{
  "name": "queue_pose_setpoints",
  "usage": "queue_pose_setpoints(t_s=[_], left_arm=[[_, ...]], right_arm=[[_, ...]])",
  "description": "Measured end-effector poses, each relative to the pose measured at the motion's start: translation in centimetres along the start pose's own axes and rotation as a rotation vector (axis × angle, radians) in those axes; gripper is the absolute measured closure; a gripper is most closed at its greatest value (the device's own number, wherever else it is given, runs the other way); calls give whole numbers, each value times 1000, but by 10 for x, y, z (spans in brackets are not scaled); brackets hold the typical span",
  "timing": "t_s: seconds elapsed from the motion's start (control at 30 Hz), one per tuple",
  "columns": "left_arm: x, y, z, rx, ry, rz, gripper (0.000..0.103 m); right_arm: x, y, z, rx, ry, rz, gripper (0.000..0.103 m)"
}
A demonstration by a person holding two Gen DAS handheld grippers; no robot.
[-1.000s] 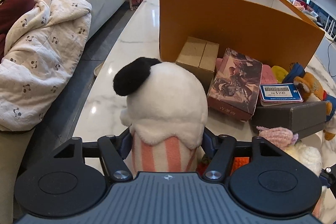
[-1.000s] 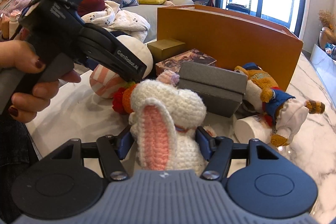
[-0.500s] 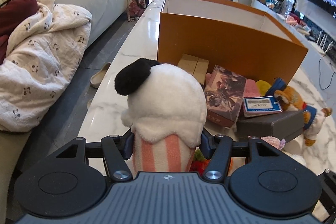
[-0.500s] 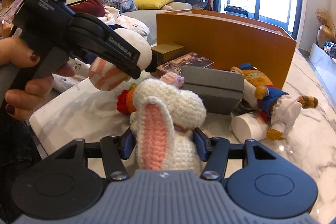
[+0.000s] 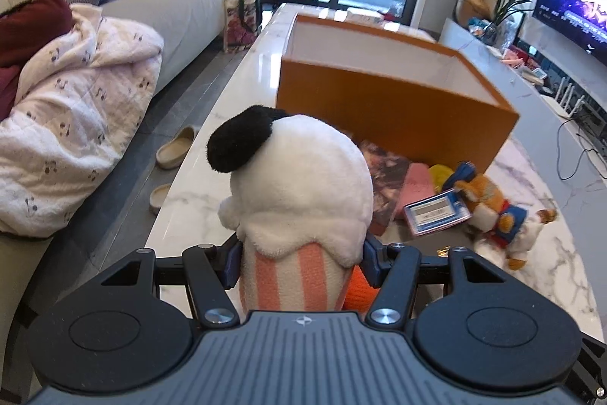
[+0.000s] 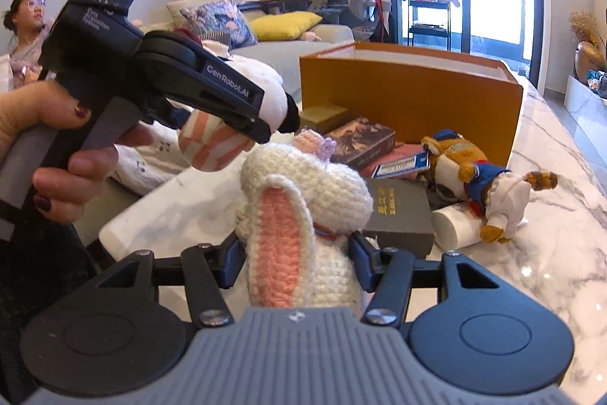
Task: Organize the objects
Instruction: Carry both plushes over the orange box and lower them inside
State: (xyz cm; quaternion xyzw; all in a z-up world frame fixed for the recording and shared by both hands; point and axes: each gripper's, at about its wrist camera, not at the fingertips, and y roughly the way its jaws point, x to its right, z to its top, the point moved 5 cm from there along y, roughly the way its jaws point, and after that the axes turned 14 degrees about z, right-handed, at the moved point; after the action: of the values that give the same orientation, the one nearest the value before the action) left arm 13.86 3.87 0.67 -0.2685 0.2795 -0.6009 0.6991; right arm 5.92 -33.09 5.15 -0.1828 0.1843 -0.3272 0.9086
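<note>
White panda plush with striped base (image 5: 299, 200) clamped in my left gripper (image 5: 301, 262), held above the table short of the orange cardboard box (image 5: 387, 101); right gripper (image 6: 296, 262) clamps the cream crocheted bunny (image 6: 303, 215).

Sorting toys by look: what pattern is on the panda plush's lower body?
Orange-pink and white vertical stripes on the panda plush, clearest in the left wrist view.
</note>
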Motion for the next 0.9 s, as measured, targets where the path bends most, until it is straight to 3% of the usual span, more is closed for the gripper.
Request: queue_pose_setpoints(t_s=[0.2,0.4,0.63,0.77,0.9], left_arm=[[11,-24,26,69,1,-30,34],[31,-22,90,133,8,-23,34],[56,33,150,144,-7,-35,34],[69,71,161,95,-26,-64,34],[84,106,167,67,11,-27,34]], right_arm=[[1,-20,33,97,-5,11,44],[29,-24,104,194,-50,-49,44],[98,12,189,234,-73,-173,44],[142,49,213,201,-41,-209,44],[183,82,219,151,67,-193,44]])
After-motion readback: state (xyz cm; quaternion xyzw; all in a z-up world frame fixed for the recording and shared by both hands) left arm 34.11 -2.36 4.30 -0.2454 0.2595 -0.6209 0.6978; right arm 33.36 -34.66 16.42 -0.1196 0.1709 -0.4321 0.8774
